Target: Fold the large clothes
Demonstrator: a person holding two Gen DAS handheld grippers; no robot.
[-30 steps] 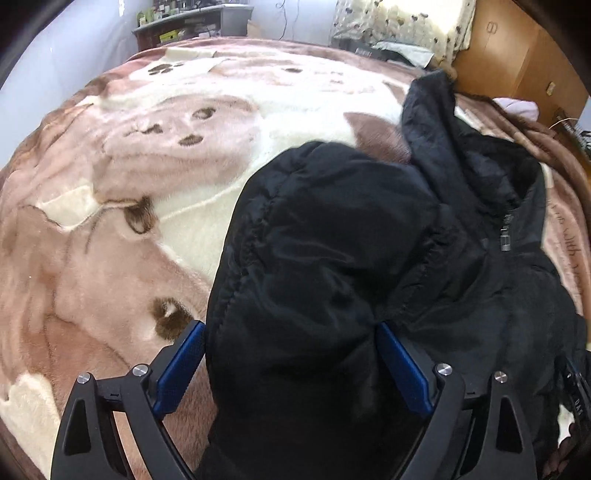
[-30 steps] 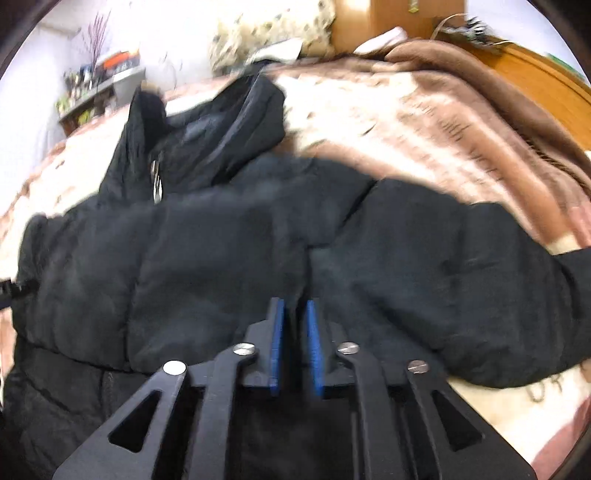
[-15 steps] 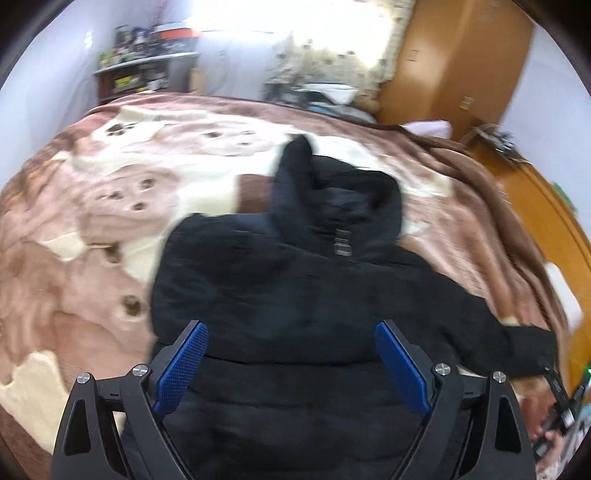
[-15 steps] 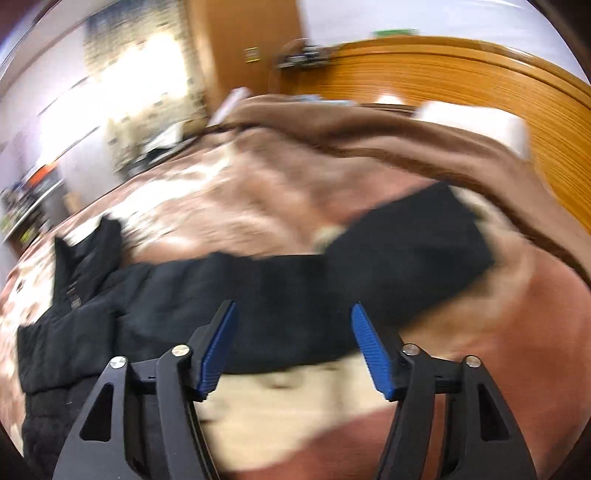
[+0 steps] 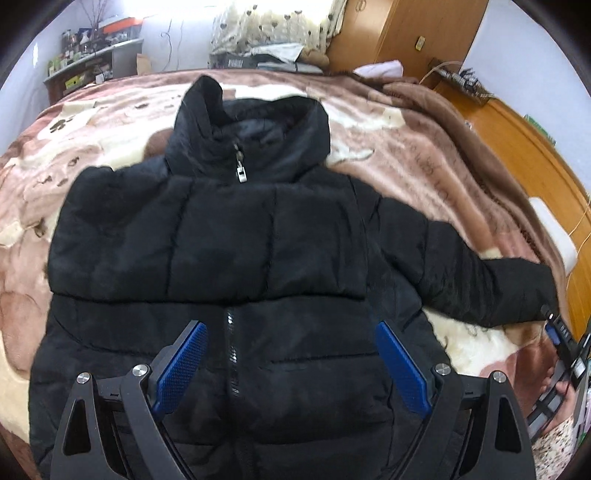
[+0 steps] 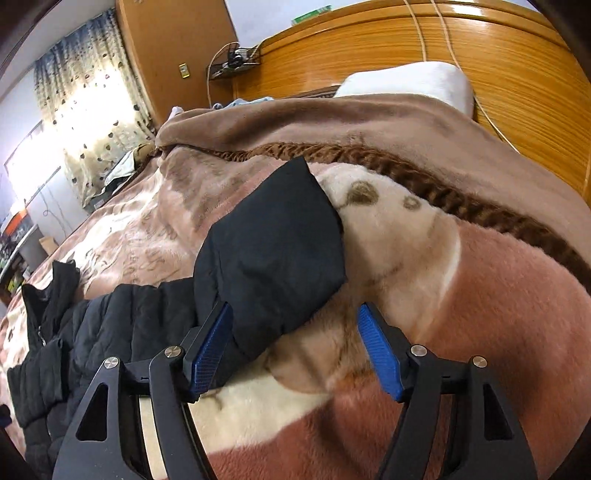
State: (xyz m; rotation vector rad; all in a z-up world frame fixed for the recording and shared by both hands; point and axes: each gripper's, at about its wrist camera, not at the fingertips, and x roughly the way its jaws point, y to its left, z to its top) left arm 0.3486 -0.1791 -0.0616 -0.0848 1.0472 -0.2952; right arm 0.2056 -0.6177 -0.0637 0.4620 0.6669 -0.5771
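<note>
Wooden headboard [image 6: 461, 66], curtained window [image 6: 85, 92], wardrobe [image 5: 417, 33]

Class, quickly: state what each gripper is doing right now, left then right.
Left gripper: open, holding nothing, above the black jacket.
Right gripper: jaws opening, holding nothing, by the sleeve end.
</note>
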